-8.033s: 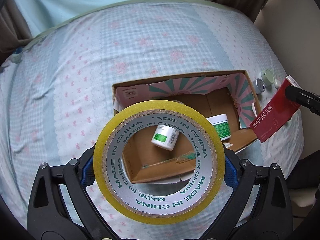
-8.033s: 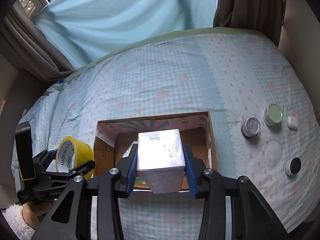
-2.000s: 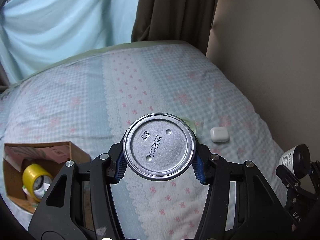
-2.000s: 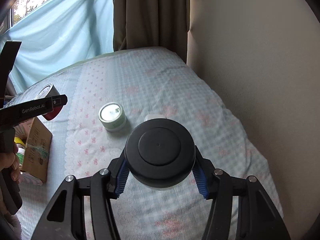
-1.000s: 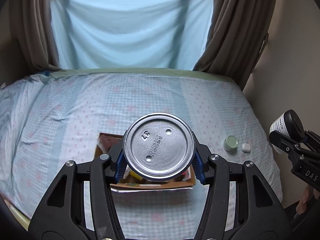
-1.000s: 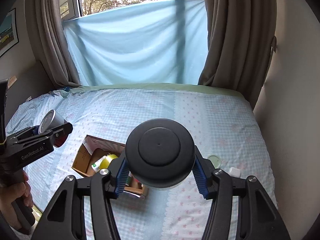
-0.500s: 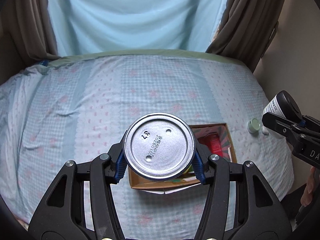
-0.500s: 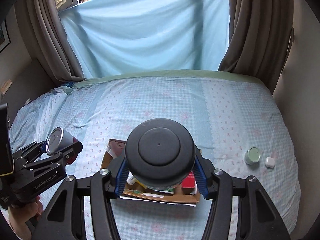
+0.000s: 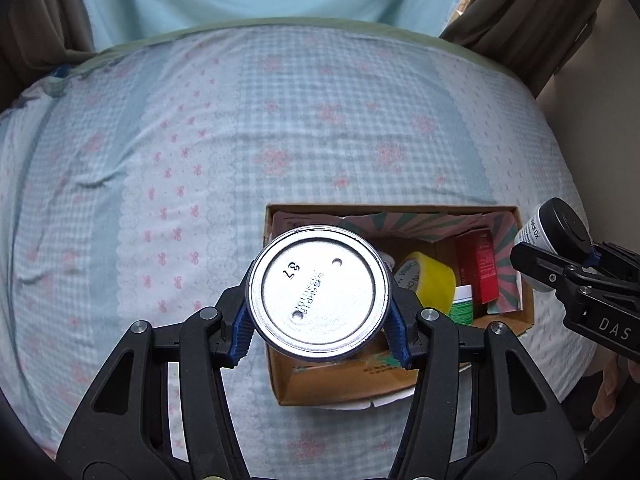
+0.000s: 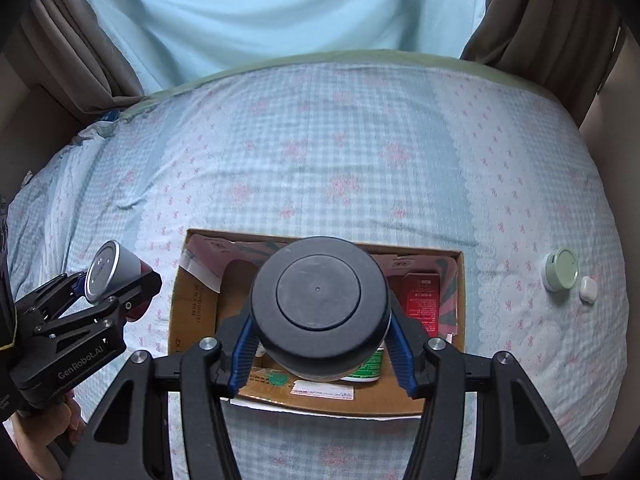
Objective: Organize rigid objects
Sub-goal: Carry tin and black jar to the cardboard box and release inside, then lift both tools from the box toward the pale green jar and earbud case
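Note:
My left gripper (image 9: 318, 322) is shut on a silver tin (image 9: 318, 294), whose stamped round end faces the camera. It hangs over the left end of an open cardboard box (image 9: 400, 213) on the bed. My right gripper (image 10: 320, 344) is shut on a jar with a black lid (image 10: 320, 300), above the middle of the same box (image 10: 192, 320). Inside the box lie a yellow tape roll (image 9: 430, 282), a red carton (image 10: 424, 300) and a green-and-white jar (image 9: 462, 310). Each wrist view shows the other gripper at its edge, the tin (image 10: 106, 266) at left and the black-lidded jar (image 9: 560, 226) at right.
A pale green round jar (image 10: 560, 268) and a small white case (image 10: 588, 288) lie on the checked bedspread (image 10: 340, 152) right of the box. Curtains and a light blue drape hang beyond the bed's far edge. A wall runs close along the right side.
Both grippers have come down and tilted toward the bed, each still holding its item. The box has grown larger in both views and now sits right under the tin and the jar.

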{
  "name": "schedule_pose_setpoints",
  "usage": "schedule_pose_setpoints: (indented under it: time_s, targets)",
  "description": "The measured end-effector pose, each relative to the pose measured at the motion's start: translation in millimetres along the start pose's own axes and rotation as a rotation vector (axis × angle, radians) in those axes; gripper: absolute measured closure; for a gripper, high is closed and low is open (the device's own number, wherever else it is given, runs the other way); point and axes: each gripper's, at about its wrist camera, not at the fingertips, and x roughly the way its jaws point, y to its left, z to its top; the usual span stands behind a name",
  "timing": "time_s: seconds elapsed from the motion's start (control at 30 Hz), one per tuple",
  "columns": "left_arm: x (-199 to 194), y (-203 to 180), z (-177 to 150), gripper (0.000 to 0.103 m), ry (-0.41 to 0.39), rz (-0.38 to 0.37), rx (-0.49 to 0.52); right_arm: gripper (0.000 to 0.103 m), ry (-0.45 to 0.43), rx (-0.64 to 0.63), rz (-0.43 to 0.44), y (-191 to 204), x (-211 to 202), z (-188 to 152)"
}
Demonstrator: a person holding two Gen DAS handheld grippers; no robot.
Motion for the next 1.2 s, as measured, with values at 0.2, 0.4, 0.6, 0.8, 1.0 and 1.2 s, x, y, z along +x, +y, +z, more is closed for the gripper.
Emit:
schedule_pose_setpoints:
  time_s: [0.2,0.4,0.6,0.8,1.0,1.2]
  targets:
    - [49,-5,9,0.053,0.079,0.002,0.028,0.050,0.070,0.058,-0.024,-22,39,6]
    - [86,-16,12,0.053,0.140,-0.006,0.068,0.050,0.147,0.108,-0.020,-41,76,9]
    - [94,-21,10,0.053,0.163,0.028,0.108,0.050,0.189,0.148,0.022,-48,96,8]
    - [91,-27,12,0.000,0.149,0.017,0.142,0.050,0.240,0.174,0.056,-53,114,14]
    - [78,-39,3,0.000,0.156,0.009,0.203,0.000,0.257,0.211,0.061,-60,113,8]
    - [66,-35,-10,0.000,0.179,0.011,0.165,0.000,0.276,0.208,0.031,-64,101,-6]
